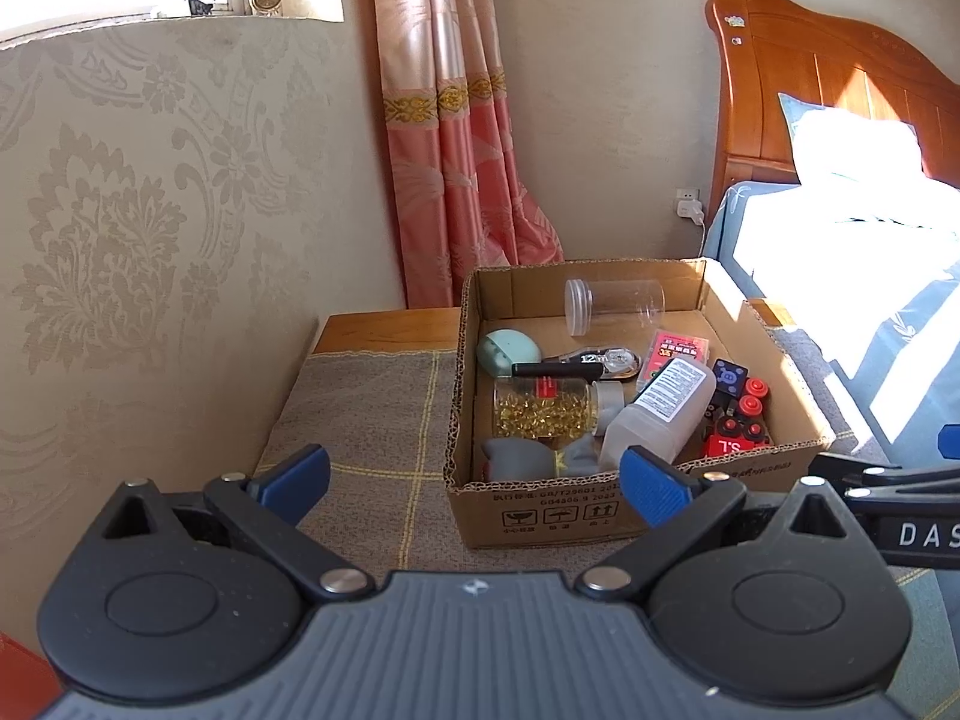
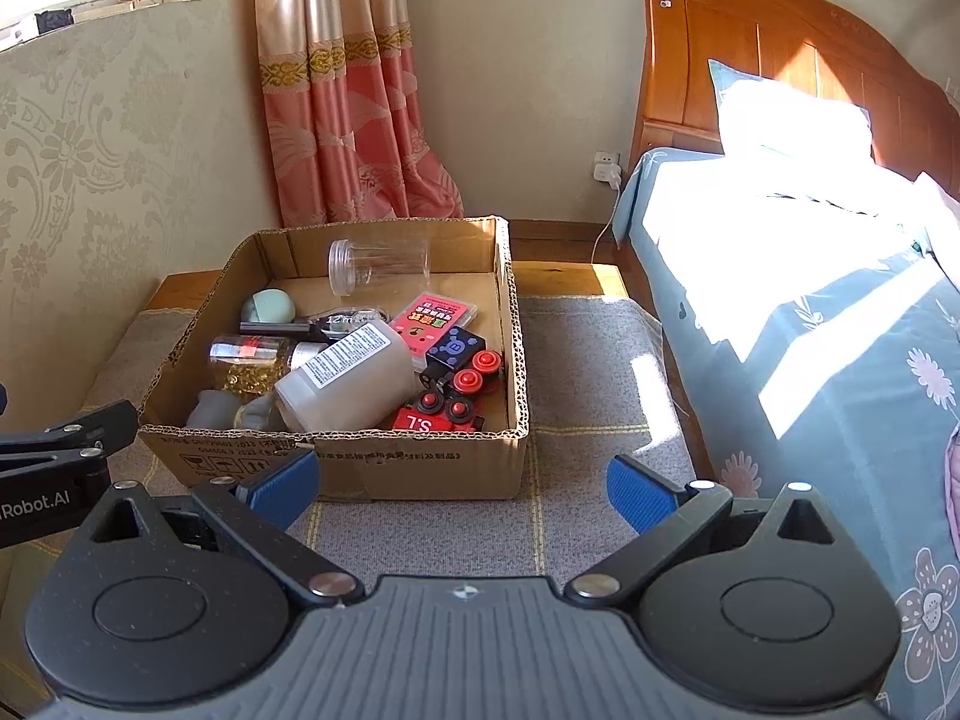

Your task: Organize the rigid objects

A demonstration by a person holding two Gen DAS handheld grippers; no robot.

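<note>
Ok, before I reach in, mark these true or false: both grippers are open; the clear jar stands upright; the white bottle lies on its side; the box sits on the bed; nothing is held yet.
1. Both grippers are open: true. The left gripper and right gripper have their jaws spread wide.
2. The clear jar stands upright: false. It lies on its side at the back of the box.
3. The white bottle lies on its side: true.
4. The box sits on the bed: false. It sits on a checked mat beside the bed.
5. Nothing is held: true.
</note>
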